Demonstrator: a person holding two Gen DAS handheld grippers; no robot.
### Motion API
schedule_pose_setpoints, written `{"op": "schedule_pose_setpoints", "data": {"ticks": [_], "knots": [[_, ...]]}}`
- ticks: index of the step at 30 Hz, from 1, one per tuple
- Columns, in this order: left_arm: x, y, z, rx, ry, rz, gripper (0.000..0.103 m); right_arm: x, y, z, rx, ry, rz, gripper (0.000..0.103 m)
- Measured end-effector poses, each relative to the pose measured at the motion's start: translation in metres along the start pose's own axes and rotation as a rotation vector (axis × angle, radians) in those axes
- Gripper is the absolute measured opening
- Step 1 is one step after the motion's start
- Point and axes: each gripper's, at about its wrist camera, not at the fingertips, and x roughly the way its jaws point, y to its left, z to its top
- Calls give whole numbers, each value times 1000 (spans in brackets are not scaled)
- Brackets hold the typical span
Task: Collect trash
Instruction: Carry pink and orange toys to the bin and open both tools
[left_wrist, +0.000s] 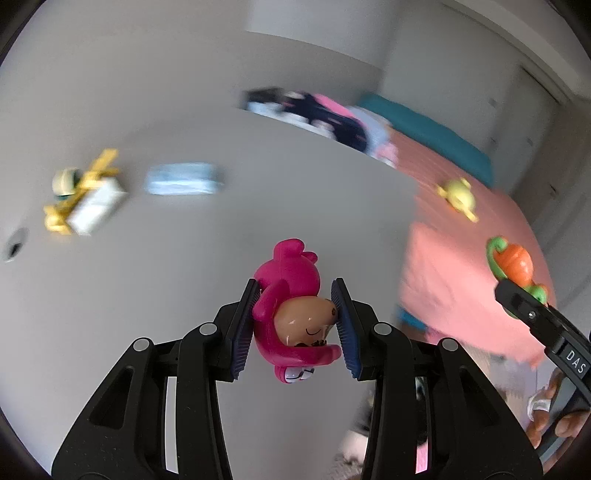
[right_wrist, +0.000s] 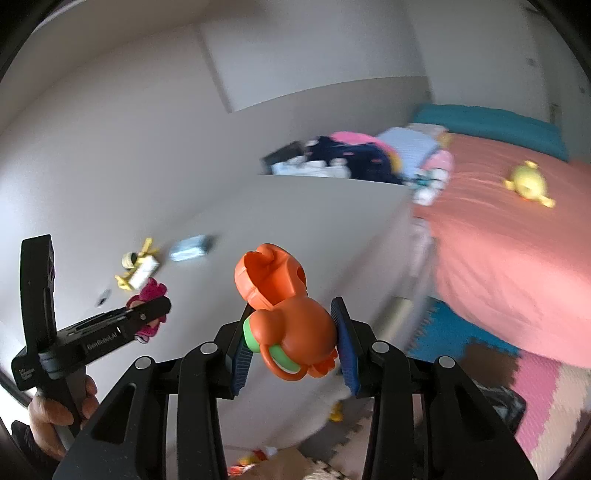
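My left gripper (left_wrist: 295, 314) is shut on a pink toy figure (left_wrist: 291, 317) with a tan face, held in the air above the grey table. It also shows in the right wrist view (right_wrist: 149, 310), at the left. My right gripper (right_wrist: 295, 332) is shut on an orange and green toy (right_wrist: 284, 310), also held up. That toy shows in the left wrist view (left_wrist: 515, 264), at the right edge. On the grey table (left_wrist: 258, 206) lie a blue packet (left_wrist: 183, 179), a white box (left_wrist: 98, 206) with yellow pieces, and a small round tub (left_wrist: 65, 181).
A bed with a salmon cover (right_wrist: 517, 266) stands to the right, with a yellow toy (right_wrist: 528, 182) on it. A heap of clothes (right_wrist: 354, 158) lies at the table's far end. Foam floor tiles (right_wrist: 535, 387) and a paper bag (right_wrist: 284, 465) lie below.
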Motion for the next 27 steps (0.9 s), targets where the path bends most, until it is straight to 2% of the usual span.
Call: {"op": "schedule_pose_setpoints", "data": {"ticks": [7,11,18,26,27], "knots": [[22,-105,-23,136,62,-127,40,-51,-76,-35,97,-33,-138,41],[33,-155,-38,211,93,-175,40,-77,-115,-56,156,-44,-195,41],[57,-224,-76,324,171,-221,40,-111,-177,-92,255,-40,-289,41],[90,-282,-121,442,266,-253,40,-113,-226,-112,346,9,-367,42],[93,-288,-126,458,277,-263,52,-111,-234,-114,368,25,-385,47]]}}
